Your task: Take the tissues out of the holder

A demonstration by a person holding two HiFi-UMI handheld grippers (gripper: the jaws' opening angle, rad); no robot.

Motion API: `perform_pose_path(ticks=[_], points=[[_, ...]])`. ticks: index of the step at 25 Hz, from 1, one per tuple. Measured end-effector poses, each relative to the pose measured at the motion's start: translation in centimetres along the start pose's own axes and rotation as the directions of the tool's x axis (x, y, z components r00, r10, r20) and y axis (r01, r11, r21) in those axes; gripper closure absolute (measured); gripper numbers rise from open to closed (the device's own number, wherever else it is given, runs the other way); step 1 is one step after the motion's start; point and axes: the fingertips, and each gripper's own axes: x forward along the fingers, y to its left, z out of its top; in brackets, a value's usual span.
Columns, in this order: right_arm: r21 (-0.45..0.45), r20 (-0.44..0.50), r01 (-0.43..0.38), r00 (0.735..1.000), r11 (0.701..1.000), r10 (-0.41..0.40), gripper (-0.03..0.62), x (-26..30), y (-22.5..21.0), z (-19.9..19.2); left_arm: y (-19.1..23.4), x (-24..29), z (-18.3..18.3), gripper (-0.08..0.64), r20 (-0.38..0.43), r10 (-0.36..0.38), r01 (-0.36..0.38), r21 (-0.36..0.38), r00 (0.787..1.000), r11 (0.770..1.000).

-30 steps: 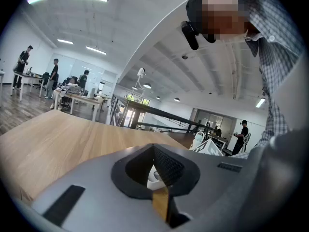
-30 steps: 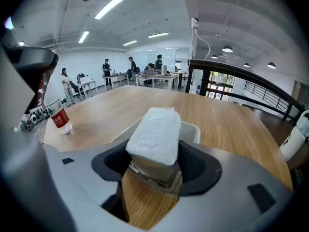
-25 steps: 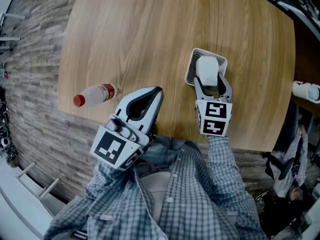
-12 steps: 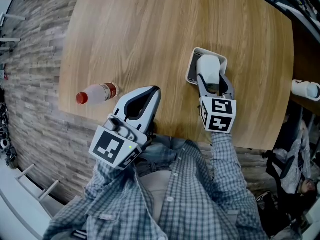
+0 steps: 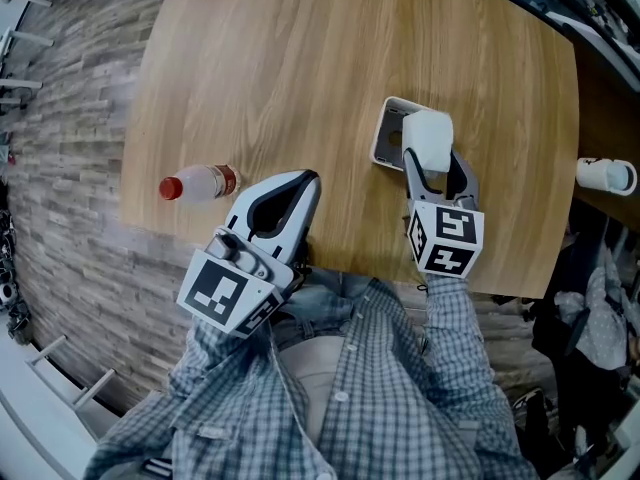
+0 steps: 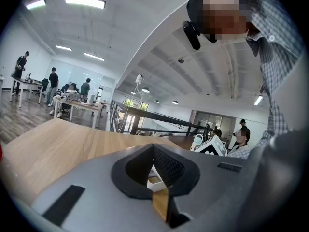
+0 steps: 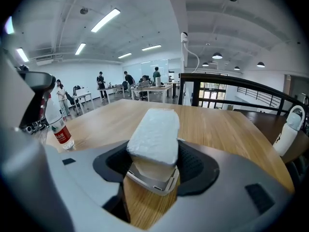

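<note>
1. While raised above the light-brown wooden table [image 5: 300, 58], grips the white, plastic-wrapped block of tissues [image 7: 155, 132] in the right hand-held gripper [image 5: 432, 158], with jaws just now closing in and pads pressed on the block's two flanks.
2. Stands the block nearly upright, long axis running up and away along the gripper's own line, so straight ahead of it and between its pads.
3. Leaves the block's lower end just over the mouth of the open, grey-white rectangular holder [image 5: 384, 128]; cannot tell whether fully clear of the rim.
4. Turns on that one relation: holder beneath the block and a little to its left in the head view. Calls, most likely, for a pull straight along the long axis before any sideways carry, lest the block drag the light holder along.
5. Rests the left hand-held gripper [image 5: 312, 180] at the table's near edge, jaws together on nothing, well apart from the holder and far less handy than the right.
6. Ignores the pale plastic bottle [image 5: 197, 183] with red cap, lying on its side well off to the left.
</note>
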Motion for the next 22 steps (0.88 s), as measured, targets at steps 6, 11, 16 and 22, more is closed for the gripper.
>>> perform_pose_path(ticks=[6,11,16,22], points=[[-0.056,0.062,-0.022,0.998,0.998,0.026,0.319,-2.6,0.4,1.8,-0.8,-0.5,1.0,0.554,0.027,-0.016,0.016,0.025,1.0,1.0],[-0.04,0.097,-0.039,0.994,0.998,0.043,0.319,-5.2,0.3,3.4,-1.1,-0.7,2.1,0.553,0.049,-0.025,0.023,0.044,0.998,0.999],[-0.041,0.139,-0.041,0.989,0.998,0.046,0.319,-7.2,-0.3,5.2,-1.2,-0.7,2.9,0.554,0.072,-0.029,0.025,0.06,0.997,0.998],[-0.047,0.187,-0.044,0.981,0.998,0.052,0.319,-8.8,-0.2,6.9,-0.9,-0.3,4.2,0.554,0.1,-0.042,0.033,0.087,0.994,0.996]])
